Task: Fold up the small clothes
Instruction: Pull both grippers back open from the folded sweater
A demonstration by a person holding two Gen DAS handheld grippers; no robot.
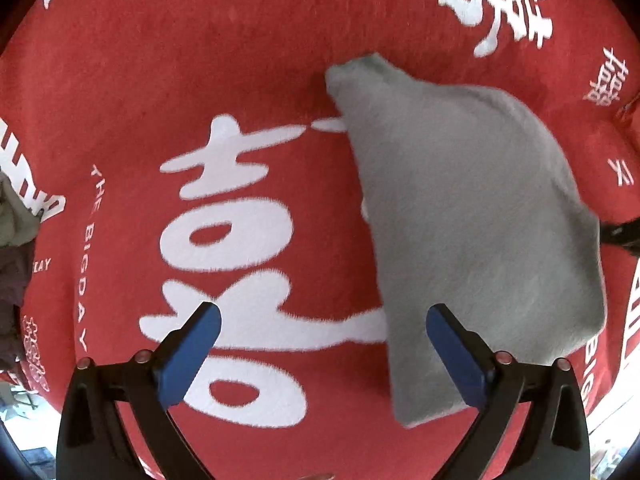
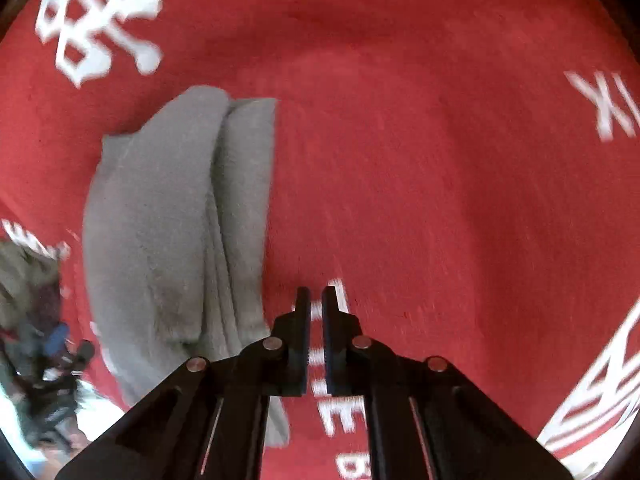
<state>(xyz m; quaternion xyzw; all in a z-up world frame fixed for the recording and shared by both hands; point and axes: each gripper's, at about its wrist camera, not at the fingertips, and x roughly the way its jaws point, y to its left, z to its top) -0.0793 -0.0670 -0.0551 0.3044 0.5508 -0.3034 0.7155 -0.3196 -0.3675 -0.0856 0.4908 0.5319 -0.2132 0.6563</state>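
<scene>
Soft grey folded cloth (image 1: 472, 216) lies flat on fuzzy red blanket with big white letters (image 1: 160, 80). Left claw (image 1: 324, 320) hangs over blanket, blue pads wide apart, nothing between them; right pad sits over cloth's near edge. Right claw (image 2: 316, 300) pressed closed, holding nothing, just beside cloth's layered edge (image 2: 236, 208), over red blanket. Dark pile of other clothes (image 1: 12, 272) at blanket's left edge, too blurry to tell more.
</scene>
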